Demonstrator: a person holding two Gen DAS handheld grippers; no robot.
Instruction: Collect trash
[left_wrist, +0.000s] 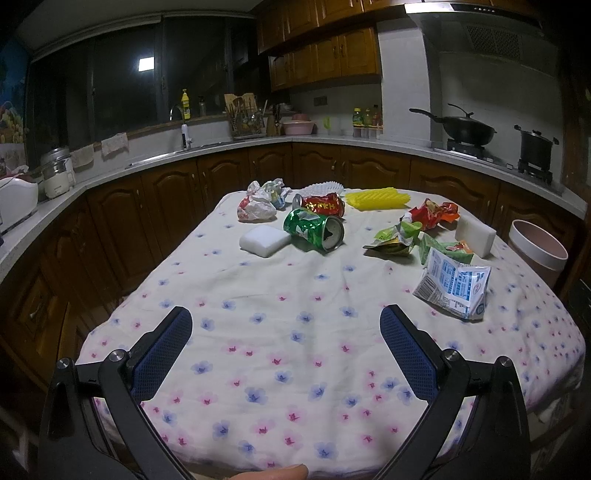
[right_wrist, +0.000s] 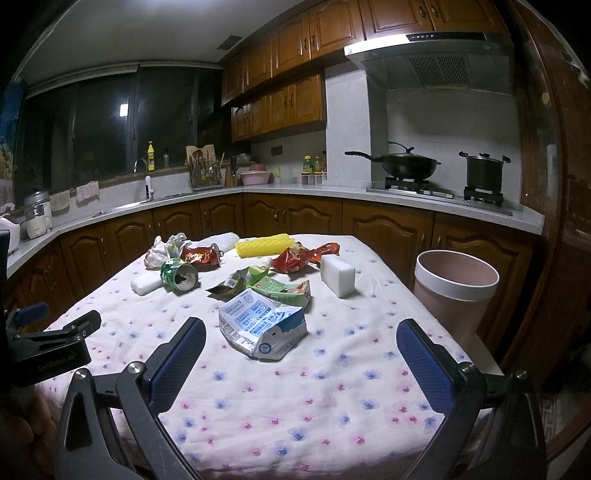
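Right tool agape | milk carton just ahead, probably untouched

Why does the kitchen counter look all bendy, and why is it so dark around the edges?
In both wrist views the fisheye lens curves the counter and blackens the corners. In the left wrist view a ceiling light glares in the dark window; the right wrist view shows the same reflection. The tablecloth looks bright and sharp, with little shadow.
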